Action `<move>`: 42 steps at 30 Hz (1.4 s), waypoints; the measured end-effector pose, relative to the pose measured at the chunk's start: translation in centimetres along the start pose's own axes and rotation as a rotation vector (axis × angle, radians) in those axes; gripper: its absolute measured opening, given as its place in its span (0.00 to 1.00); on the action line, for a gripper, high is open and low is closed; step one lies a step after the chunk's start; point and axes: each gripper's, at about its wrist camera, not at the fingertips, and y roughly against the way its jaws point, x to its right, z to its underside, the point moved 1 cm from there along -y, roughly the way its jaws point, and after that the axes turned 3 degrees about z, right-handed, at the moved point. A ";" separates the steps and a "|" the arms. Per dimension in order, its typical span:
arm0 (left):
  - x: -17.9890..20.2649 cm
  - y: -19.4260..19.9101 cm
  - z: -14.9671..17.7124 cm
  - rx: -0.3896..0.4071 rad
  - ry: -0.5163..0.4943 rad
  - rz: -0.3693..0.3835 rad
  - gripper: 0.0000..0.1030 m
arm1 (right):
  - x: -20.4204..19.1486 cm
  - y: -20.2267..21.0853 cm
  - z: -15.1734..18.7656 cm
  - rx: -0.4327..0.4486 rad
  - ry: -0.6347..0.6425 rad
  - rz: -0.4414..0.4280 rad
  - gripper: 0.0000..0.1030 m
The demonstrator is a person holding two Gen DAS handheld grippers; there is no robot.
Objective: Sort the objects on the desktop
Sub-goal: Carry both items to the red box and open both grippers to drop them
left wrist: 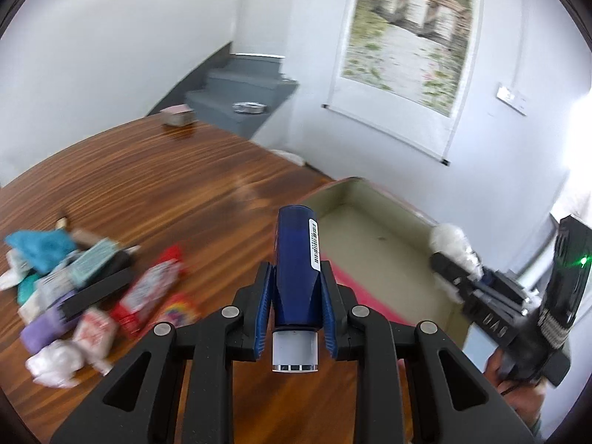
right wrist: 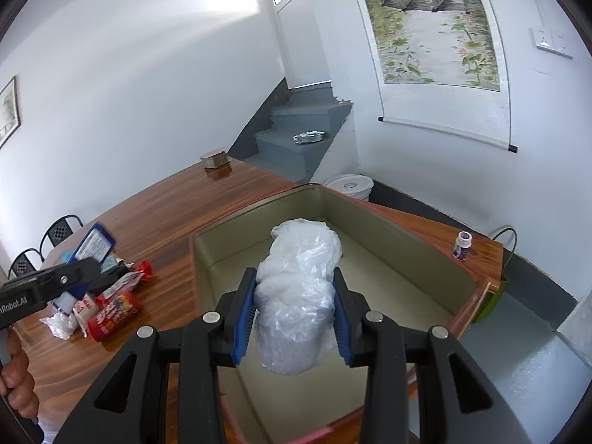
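Observation:
A dark blue tube with a white cap and a barcode strip sits upright between the pads of my left gripper, which is shut on it above the wooden table. My right gripper is shut on a crumpled clear plastic bag and hangs over the open box with the beige inside. In the left wrist view that box lies just ahead to the right, with the right gripper and its white bag past it. The right wrist view shows the left gripper with the blue tube at far left.
A pile of mixed packets, wrappers and cloths lies on the table's left, with red snack packs nearest the box. A small bottle stands at the table's right corner. A small box sits at the far edge. A white bucket is on the floor behind.

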 end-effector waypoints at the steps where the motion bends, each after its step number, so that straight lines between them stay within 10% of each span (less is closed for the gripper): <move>1: 0.8 -0.6 -0.3 -0.002 -0.010 0.015 0.26 | 0.3 -0.1 -0.1 0.002 -0.006 0.002 0.40; 16: 5.6 -5.5 -2.7 -0.042 -0.055 0.114 0.27 | 2.6 -0.9 0.0 0.013 -0.053 0.034 0.44; 21: 5.4 -5.3 -2.8 -0.011 -0.057 0.072 0.69 | 3.4 -0.7 0.0 0.025 -0.082 0.040 0.76; 42: 2.7 -3.6 -3.6 0.030 -0.014 -0.041 0.69 | 1.4 0.5 0.1 0.036 -0.075 0.030 0.77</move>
